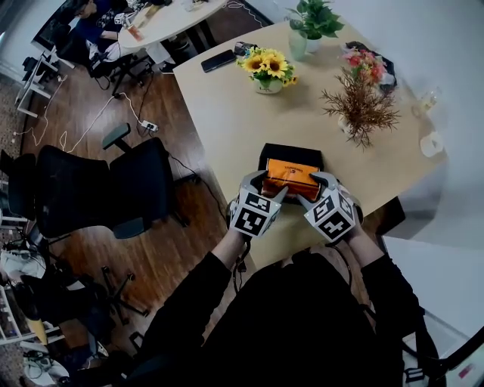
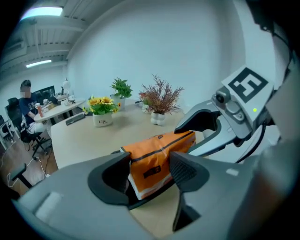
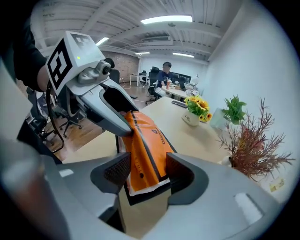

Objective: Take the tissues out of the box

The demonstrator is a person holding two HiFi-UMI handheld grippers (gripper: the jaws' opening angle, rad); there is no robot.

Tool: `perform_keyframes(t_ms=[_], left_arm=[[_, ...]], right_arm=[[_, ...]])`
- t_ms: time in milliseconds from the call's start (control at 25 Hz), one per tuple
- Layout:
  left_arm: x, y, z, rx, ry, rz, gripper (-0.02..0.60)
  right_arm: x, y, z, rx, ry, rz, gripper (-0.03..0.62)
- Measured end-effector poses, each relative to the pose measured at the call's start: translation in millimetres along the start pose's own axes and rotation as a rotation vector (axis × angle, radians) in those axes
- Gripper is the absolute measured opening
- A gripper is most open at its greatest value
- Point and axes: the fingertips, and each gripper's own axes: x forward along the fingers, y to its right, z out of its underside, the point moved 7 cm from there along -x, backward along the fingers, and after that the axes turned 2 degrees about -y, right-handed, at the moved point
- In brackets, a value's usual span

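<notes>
Centrally: orange tissue pack (image 1: 291, 175) pinched endwise by left gripper (image 1: 265, 187), right gripper (image 1: 316, 189), above black box (image 1: 272, 155); lift-out step, apparently; next needs clearing rim, steady grip.

Well past my left tongs (image 1: 266, 187), a sunflower pot (image 1: 269, 69) and a dark phone (image 1: 218, 60) sit on the table (image 1: 227, 128). Beyond my right tongs (image 1: 315, 189) stands a dried twig bunch (image 1: 358, 109), with pink flowers (image 1: 363, 66) and a green plant (image 1: 311, 23) farther off. Left of my left tongs is a black office chair (image 1: 113, 189).
</notes>
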Motion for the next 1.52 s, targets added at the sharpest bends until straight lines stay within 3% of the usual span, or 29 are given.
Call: perform_keyframes(t_ms=[480, 760, 1120, 1520], left_arm=[[-72, 21, -19, 0.08, 0.192, -0.078, 0.236], [-117, 39, -11, 0.1, 0.289, -0.106, 0.235], [-132, 61, 12, 0.097, 0.298, -0.049, 0.23], [-108, 99, -21, 0.157, 0.275, -0.066, 0.229]], right_arm=[[-61, -25, -36, -0.154, 0.074, 0.139, 0.238], [-97, -58, -50, -0.214, 0.094, 0.221, 0.238], [-114, -92, -35, -0.199, 0.043, 0.246, 0.235], [-137, -58, 2, -0.171, 0.091, 0.264, 0.233]])
